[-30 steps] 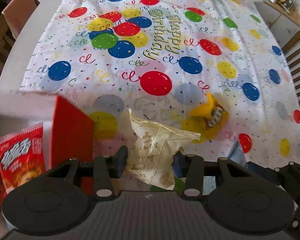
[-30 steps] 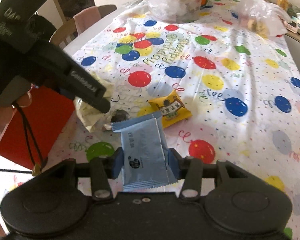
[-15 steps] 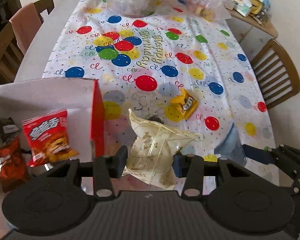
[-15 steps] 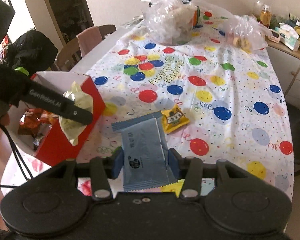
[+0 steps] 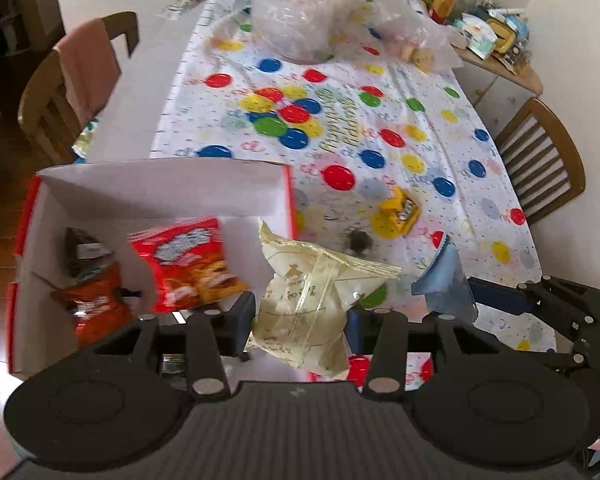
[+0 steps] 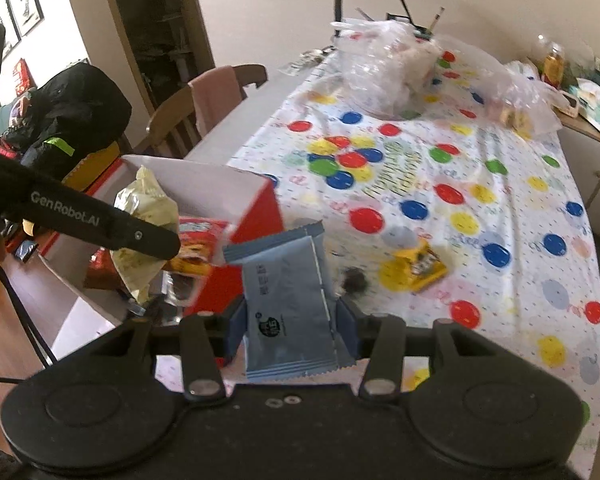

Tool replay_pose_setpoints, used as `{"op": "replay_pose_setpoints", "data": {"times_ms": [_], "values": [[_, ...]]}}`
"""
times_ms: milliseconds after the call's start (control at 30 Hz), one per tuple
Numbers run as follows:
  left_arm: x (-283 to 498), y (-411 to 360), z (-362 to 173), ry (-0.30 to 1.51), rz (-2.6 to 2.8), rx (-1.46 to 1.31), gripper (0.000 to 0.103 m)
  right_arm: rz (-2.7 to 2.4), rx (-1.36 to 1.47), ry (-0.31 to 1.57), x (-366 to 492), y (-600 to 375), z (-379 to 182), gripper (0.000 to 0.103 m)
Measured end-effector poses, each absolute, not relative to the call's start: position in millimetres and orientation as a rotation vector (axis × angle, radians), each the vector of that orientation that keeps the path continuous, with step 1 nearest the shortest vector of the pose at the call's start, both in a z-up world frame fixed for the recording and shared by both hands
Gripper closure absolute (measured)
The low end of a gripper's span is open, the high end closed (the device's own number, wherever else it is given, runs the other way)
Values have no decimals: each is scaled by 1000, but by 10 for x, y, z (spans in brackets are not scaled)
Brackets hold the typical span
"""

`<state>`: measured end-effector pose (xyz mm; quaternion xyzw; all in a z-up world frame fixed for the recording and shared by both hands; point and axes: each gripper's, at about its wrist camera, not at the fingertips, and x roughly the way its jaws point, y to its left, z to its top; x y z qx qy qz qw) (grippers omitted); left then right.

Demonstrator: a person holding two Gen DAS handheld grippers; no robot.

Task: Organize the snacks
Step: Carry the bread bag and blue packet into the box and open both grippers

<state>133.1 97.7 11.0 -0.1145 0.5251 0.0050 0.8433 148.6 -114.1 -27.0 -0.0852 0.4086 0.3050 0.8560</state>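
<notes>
left wrist view: left gripper (image 5: 302, 316) clenched on pale yellow crinkly plastic snack pouch (image 5: 312, 300), pouch up in the air beside the near right corner of the red cardboard box with white inside (image 5: 160, 188)
right wrist view: right gripper (image 6: 290, 316) clenched on flat light-blue foil snack packet (image 6: 288, 304), packet upright between the pads, in the air beside the box's red outer wall (image 6: 260, 220)
box contents: red printed chip bag (image 5: 188, 264) leaning inside, dark red-brown packet (image 5: 96, 304) low in the left part, dark wrapper (image 5: 82, 246) behind it
left on table: yellow snack packet (image 5: 398, 212) and small dark round lump (image 5: 360, 242) on the balloon-print tablecloth (image 5: 380, 120), both well apart from the box
risk 1: pouch is puffy and pinched low, top could catch the box rim and fall outside
risk 2: both grippers head to one opening, they could knock together over the box
risk 3: blue packet is slick and held by its lower part, may swing or slide out if tilted fast
risk 4: box sits at the table edge, a push on its wall could shove it off
blur: chip bag print unreadable, cannot tell brand
</notes>
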Motion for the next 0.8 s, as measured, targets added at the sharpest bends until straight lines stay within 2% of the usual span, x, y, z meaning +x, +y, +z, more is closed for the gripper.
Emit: {"op": "replay_pose_setpoints", "data": {"times_ms": [433, 800], "values": [[1144, 1893, 37, 1101, 88, -258, 58, 663, -223, 856, 1436, -242, -341, 57], [1248, 2456, -308, 1160, 161, -247, 58, 633, -325, 887, 1727, 439, -649, 57]]}}
